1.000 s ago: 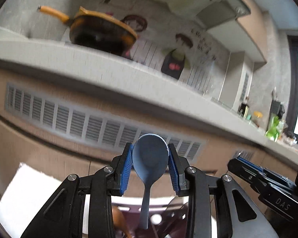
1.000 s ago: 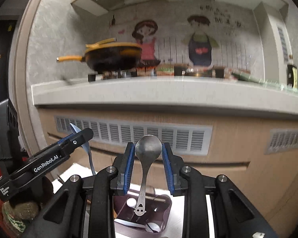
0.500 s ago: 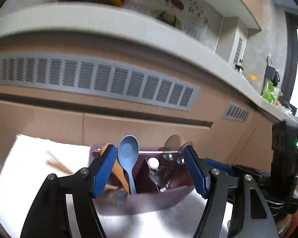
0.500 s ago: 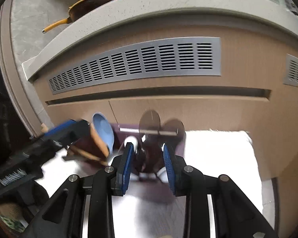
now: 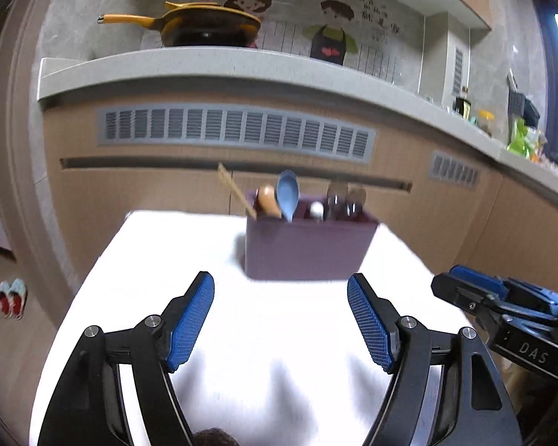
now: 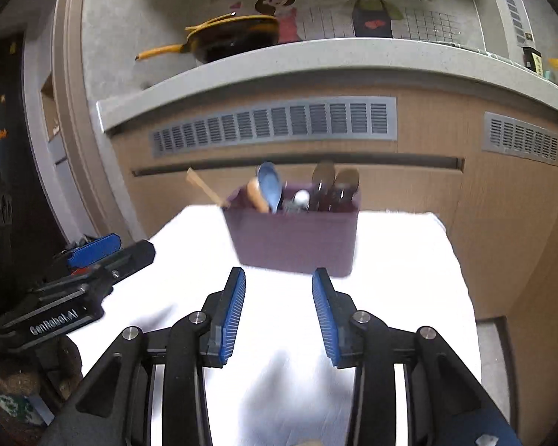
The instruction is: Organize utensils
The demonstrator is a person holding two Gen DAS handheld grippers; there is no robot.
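Note:
A purple utensil holder (image 5: 308, 249) stands at the far side of the white table (image 5: 241, 334). It also shows in the right wrist view (image 6: 294, 241). In it stand a blue spoon (image 5: 287, 195), a wooden spoon (image 5: 268, 200), wooden chopsticks (image 5: 236, 189) and metal spoons (image 5: 344, 199). The blue spoon (image 6: 271, 186) and metal spoons (image 6: 333, 186) also show in the right wrist view. My left gripper (image 5: 281, 319) is open and empty, back from the holder. My right gripper (image 6: 279, 308) is open and empty, just in front of the holder.
A kitchen counter (image 5: 241, 63) with a yellow pan (image 5: 208, 26) runs behind the table, with vented cabinet fronts (image 5: 234, 130) below. The right gripper shows at the right edge of the left wrist view (image 5: 502, 308). The left gripper shows at the left in the right wrist view (image 6: 74, 278).
Both grippers let go of their spoons, the blue one and a metal one, into the holder. Both opened and pulled back from the holder over the table.

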